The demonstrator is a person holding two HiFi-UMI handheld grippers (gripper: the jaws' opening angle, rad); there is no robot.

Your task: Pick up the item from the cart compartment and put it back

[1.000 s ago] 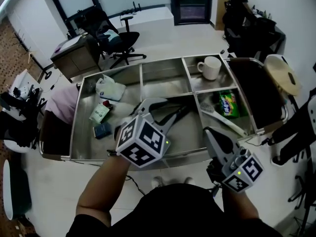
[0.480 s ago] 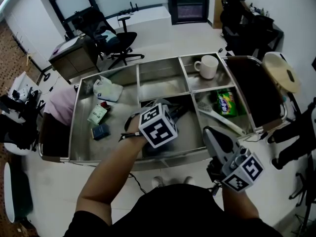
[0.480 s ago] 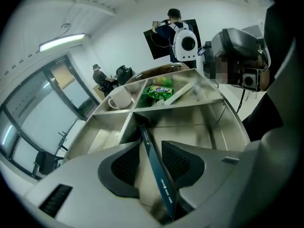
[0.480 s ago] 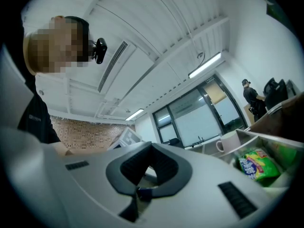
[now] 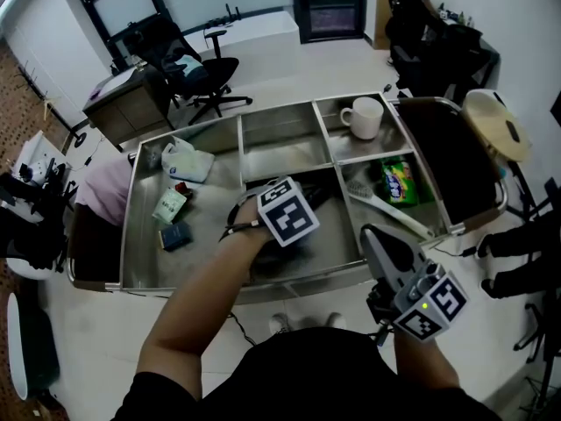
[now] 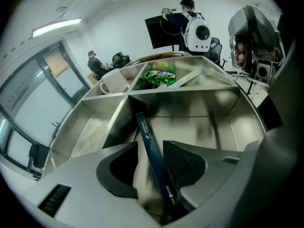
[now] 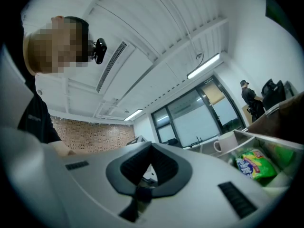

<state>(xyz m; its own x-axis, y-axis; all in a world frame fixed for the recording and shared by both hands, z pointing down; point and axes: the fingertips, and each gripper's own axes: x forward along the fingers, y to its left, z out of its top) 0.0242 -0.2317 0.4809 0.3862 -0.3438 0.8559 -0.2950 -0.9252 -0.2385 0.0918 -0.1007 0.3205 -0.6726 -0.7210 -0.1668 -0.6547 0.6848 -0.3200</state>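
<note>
Left tongs (image 6: 151, 144) stand spread, the jaws having just been opening, with the dark blue strip (image 6: 153, 167) slanting between them. It leans on one pad (clear of the other), low inside the cart's middle compartment (image 6: 204, 122). Right tongs (image 7: 151, 145), off beside them, are pressed together and empty.

1. The left gripper (image 5: 294, 224) is reaching down into the near middle compartment of the cart (image 5: 158, 281). Its jaws have just been opening, with a dark strip (image 5: 319, 196) lying between them.
2. The right gripper (image 5: 372, 235) is hovering at the cart's near right edge, jaws together.
3. A white mug (image 5: 362, 117) is sitting in the far right compartment.
</note>
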